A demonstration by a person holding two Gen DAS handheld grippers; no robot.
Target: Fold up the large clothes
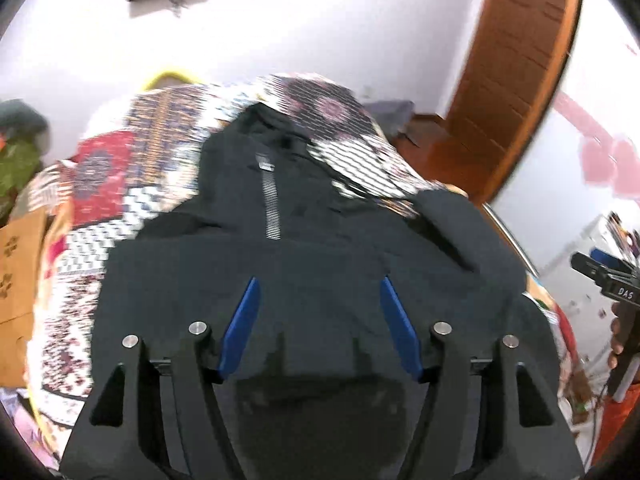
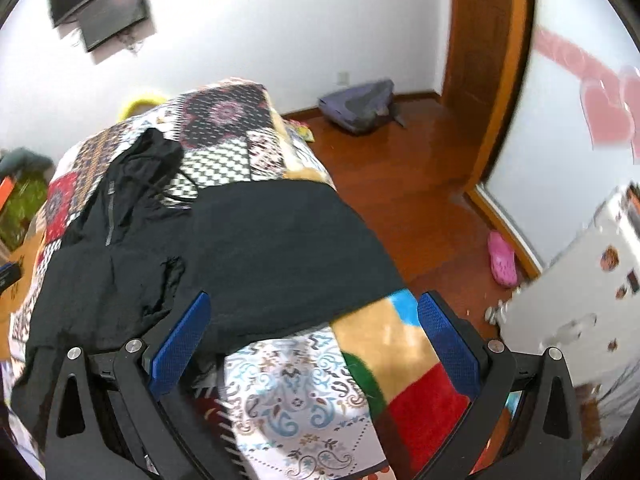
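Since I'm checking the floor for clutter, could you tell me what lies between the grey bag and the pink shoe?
Only bare wood floor lies between the grey bag and the pink shoe; the right wrist view shows it.

Left gripper (image 1: 318, 304) open above the black hooded jacket (image 1: 312, 248) on the bed.

Blue fingers (image 1: 240, 328) stand apart, nothing between them but the dark cloth below; the jacket lies spread with its grey zip (image 1: 270, 204) running up to the hood, over a patchwork bedspread (image 1: 120, 184). At the right edge, the other gripper (image 1: 608, 280) shows in a hand (image 1: 620, 328), with a wooden door (image 1: 516, 76) behind.
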